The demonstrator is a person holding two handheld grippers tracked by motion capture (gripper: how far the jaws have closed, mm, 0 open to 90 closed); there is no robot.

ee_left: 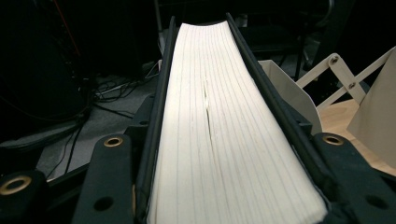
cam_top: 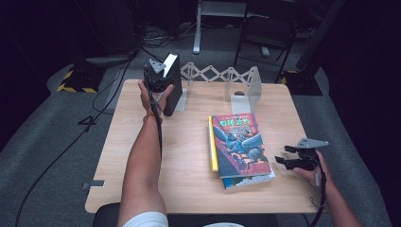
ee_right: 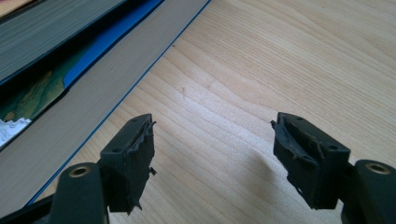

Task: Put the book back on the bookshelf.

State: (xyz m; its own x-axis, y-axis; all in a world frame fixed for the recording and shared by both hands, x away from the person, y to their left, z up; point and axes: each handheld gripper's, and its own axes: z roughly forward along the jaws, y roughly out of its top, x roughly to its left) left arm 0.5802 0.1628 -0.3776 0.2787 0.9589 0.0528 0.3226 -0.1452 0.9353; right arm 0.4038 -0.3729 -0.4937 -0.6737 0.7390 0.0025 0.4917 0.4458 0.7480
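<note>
Black book (cam_top: pixel 173 85) upright between left gripper (cam_top: pixel 158 80) fingers, its cover hidden.

High view looks forward and down over the whole table (cam_top: pixel 189 189). Left gripper view sits tight against the black book's (ee_left: pixel 224 130) page edge; right gripper view is low, close to the tabletop, sharing the book stack (ee_right: pixel 56 60) with the high view.

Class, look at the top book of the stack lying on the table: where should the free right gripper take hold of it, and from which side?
Grip the top book at its long right edge, coming in level from the right, where the right gripper already waits with open jaws. The book lies flat on the stack, so only its thin edge fits between the jaws; it probably needs lifting slightly off the book underneath first.
</note>
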